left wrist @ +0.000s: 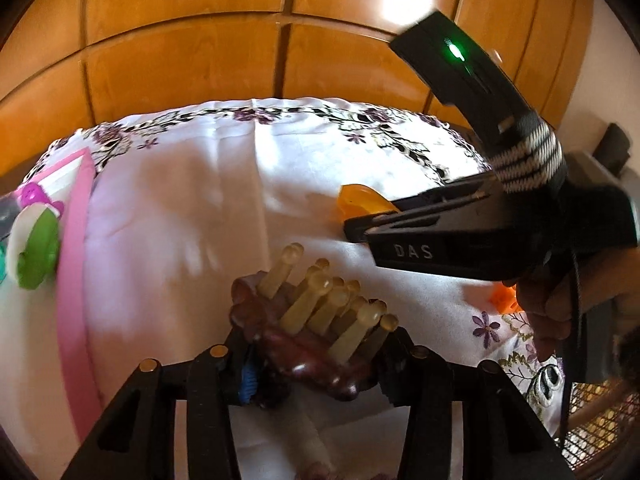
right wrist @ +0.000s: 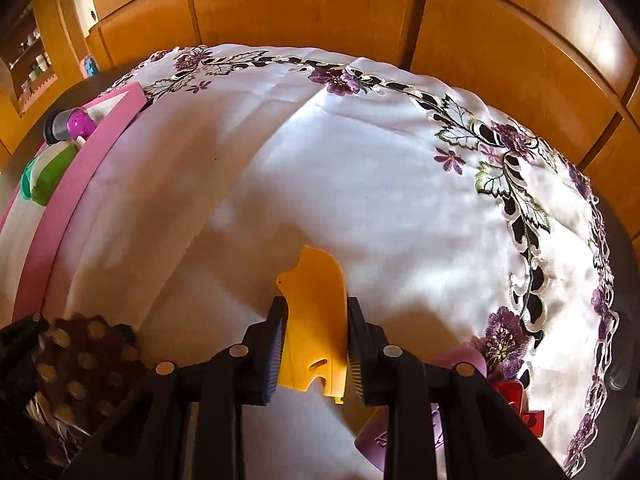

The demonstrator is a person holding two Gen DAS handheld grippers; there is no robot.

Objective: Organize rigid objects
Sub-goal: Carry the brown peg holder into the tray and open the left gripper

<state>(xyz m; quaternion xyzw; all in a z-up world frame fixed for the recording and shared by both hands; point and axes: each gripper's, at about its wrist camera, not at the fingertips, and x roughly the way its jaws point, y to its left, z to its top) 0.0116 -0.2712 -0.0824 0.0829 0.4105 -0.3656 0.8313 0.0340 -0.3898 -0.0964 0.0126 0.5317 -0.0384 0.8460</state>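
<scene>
Rigid objects are what's getting sorted, and two of them are already up off the tabletop (right wrist: 360,184), which has a white embroidered cloth over it. Pink tray (right wrist: 80,184) sits at the left edge with a green piece (right wrist: 48,178) and a purple one (right wrist: 78,122) already in it, so I'd guess that's the drop spot. To do this step well, I'd carry each piece level across to the tray, lower it into a free bit of tray and only let go once it's resting, one hand at a time so they don't bump.

Left tool (left wrist: 316,364) is narrowed down onto a dark brown brush (left wrist: 304,344) with amber bristles, gripping its body from both sides, bristles pointing up and away. Right tool (right wrist: 316,344) is nearly fully closed, pads pinching a flat yellow plastic piece (right wrist: 316,304) that sticks out forward past the tips.
</scene>
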